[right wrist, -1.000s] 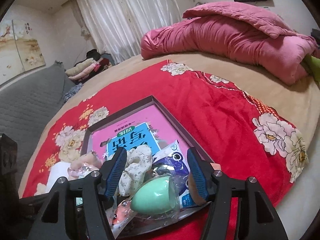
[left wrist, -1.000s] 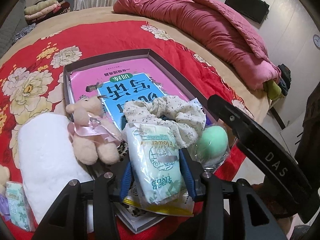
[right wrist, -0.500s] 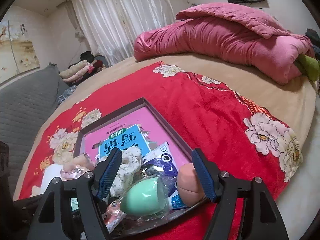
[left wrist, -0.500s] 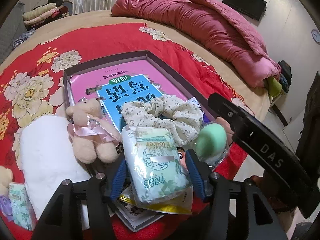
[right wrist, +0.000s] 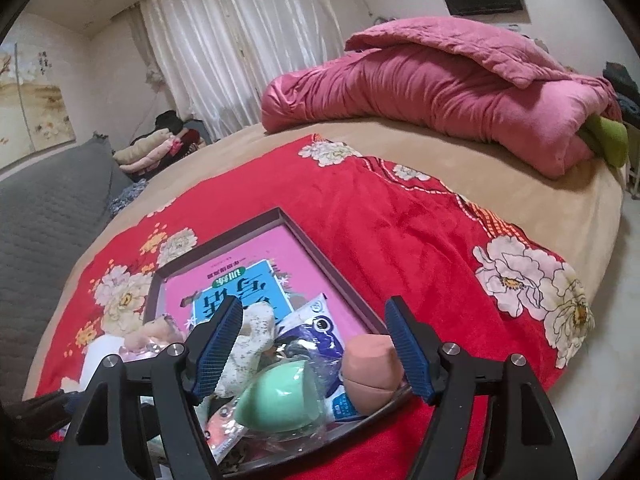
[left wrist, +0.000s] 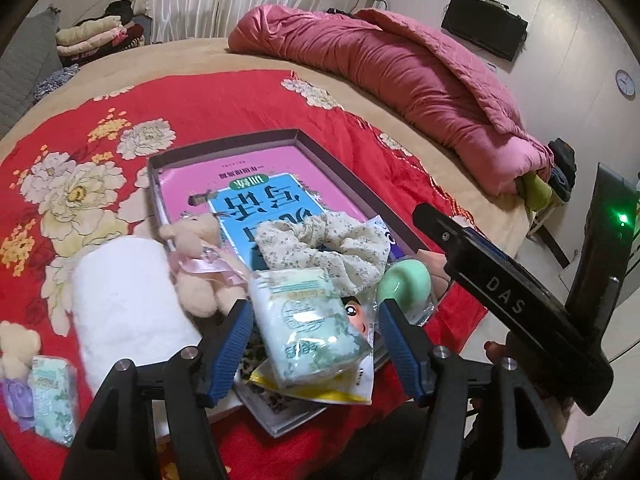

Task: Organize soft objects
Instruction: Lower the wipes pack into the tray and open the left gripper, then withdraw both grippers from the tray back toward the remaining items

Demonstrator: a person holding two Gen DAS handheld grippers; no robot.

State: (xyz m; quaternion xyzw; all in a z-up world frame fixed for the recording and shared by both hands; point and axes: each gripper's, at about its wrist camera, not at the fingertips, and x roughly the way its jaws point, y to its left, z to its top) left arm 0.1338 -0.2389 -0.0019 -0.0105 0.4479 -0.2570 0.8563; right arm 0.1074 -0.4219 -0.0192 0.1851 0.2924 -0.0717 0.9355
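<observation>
A dark shallow tray [left wrist: 224, 145] lies on the red floral blanket, lined with a pink and blue book. In it lie a green tissue pack [left wrist: 308, 324], a floral scrunchie [left wrist: 324, 246], a green sponge egg in plastic [left wrist: 404, 282], and a beige teddy with a pink bow [left wrist: 200, 260] at its left edge. My left gripper [left wrist: 316, 344] is open, its fingers on either side of the tissue pack without touching it. My right gripper [right wrist: 316, 350] is open above the green egg [right wrist: 276, 402], a pink sponge [right wrist: 372, 368] and a blue packet [right wrist: 320, 330].
A rolled white towel [left wrist: 124, 304] lies left of the tray. A second tissue pack [left wrist: 52, 396] and a small teddy [left wrist: 16, 344] lie at the far left. A folded pink quilt [left wrist: 400, 68] fills the far side of the bed. The bed's edge is close on the right.
My left gripper has opened and let go of the tissue pack, which now lies in the tray, and has drawn back. My right gripper has lifted and pulled back a little, still open.
</observation>
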